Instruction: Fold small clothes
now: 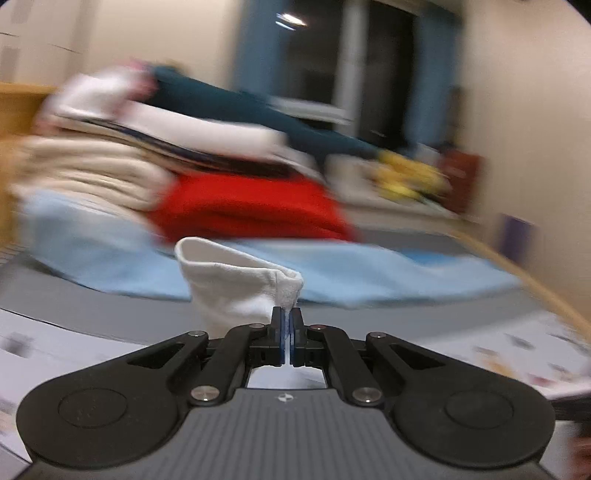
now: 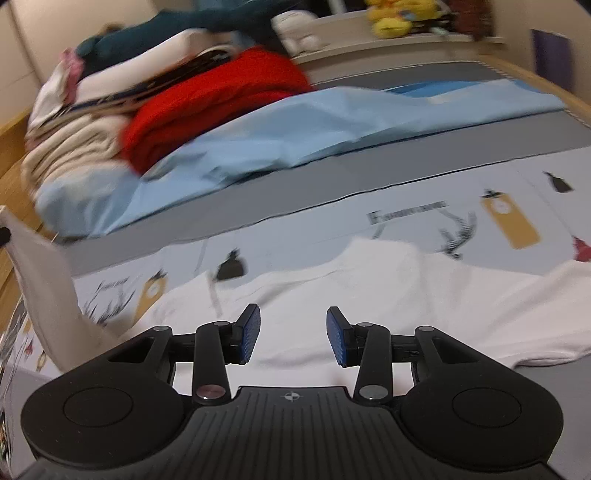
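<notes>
My left gripper (image 1: 287,314) is shut on an edge of a white garment (image 1: 236,288) and holds it lifted, so a fold of cloth stands up in front of the jaws. In the right wrist view the same white garment (image 2: 369,295) lies spread on the printed bedsheet (image 2: 517,192), with one end (image 2: 44,280) pulled up at the far left. My right gripper (image 2: 293,332) is open and empty just above the flat part of the garment. The left wrist view is motion-blurred.
A pile of clothes (image 2: 147,96) with a red piece (image 1: 251,206), cream, white and dark teal pieces sits at the back left on a light blue cloth (image 2: 295,136). A yellow plush toy (image 2: 399,14) lies on a far shelf. A wooden bed frame (image 1: 535,288) edges the right.
</notes>
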Motion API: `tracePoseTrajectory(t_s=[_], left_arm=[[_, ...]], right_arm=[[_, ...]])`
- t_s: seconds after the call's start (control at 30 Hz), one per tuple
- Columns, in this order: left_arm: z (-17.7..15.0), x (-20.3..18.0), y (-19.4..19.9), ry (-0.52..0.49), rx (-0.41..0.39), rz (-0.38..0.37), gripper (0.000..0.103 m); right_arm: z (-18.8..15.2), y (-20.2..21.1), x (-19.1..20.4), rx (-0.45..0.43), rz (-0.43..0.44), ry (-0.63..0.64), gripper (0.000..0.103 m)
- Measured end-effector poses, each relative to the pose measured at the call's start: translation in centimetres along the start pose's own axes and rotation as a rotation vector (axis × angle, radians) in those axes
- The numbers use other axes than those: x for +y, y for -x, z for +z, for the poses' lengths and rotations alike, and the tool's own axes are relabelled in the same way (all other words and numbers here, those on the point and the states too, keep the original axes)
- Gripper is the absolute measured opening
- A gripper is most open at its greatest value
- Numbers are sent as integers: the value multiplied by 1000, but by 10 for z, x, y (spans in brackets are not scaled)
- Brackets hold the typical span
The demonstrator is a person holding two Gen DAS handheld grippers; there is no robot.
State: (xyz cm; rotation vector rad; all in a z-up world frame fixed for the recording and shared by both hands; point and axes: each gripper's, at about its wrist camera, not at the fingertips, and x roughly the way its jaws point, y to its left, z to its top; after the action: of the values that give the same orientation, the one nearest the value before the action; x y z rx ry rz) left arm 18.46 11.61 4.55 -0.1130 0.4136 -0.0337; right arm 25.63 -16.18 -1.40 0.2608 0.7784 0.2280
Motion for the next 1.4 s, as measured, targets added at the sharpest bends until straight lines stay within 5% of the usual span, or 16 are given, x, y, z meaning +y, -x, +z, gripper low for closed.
tracePoseTrajectory(t_s=[0.07,0.13,0.2,0.27,0.47,0.6,0.87,1.03,1.13,1.4], left_arm=[[-17,-68,-20,-2,131,-189,34],[-28,-106,-23,-22,198,-259,34],[-28,-113,-13,-41,175,-275,34],[-21,-95,-6,-48,159,-207,34],[-16,10,-17,30,167,148,34],[-33,67,-57,120,344,270,34],[-69,156,-99,321,572,281,34],[-93,158,-101,291,651,284,34],[-96,157,-103,281,660,280,34],[-101,161,-109,266,680,275,34]], right_arm=[[5,2,-16,-13,-37,-63,43],[10,4,-35,-21,-62,-143,42],[12,6,-51,-25,-79,-214,42],[11,7,-61,-23,-76,-260,43],[-2,-12,-71,43,-49,-283,43],[-19,-42,-69,135,-10,-312,43],[-42,-106,-56,266,7,-340,43],[-43,-128,-51,277,-14,-274,43],[-39,-131,-40,263,-10,-193,10],[-26,-132,-22,226,52,-129,1]])
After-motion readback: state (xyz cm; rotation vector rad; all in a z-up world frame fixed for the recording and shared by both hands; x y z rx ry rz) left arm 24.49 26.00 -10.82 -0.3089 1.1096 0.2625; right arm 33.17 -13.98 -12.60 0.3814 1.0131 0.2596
